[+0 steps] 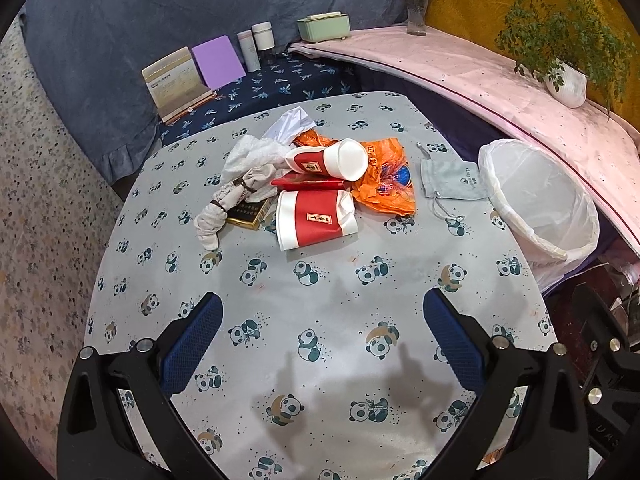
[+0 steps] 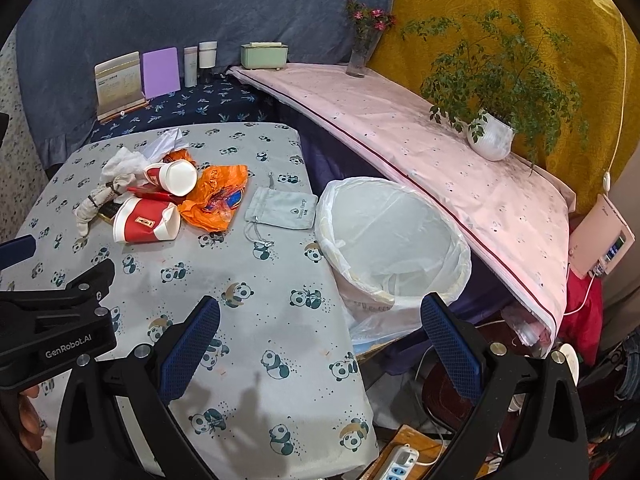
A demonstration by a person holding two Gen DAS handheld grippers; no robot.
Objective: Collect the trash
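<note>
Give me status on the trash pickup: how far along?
Nothing looks done: the bin shows only its white liner. Nothing in hand: the left hand-held gripper and right hand-held gripper are open and hover over the table. Left: two cups, orange bag, tissue, grey pouch, all on the table.

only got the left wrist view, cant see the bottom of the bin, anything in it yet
Observer: In the right wrist view the bin shows only crumpled white liner at its bottom, no trash.
Operator: ok where is the right tool, holding anything
Observer: The right tool is open and holds nothing. It hangs over the right edge of the table, just in front of the bin.
Operator: anything down below there
Observer: A white power strip lies low down, below that table edge.
</note>
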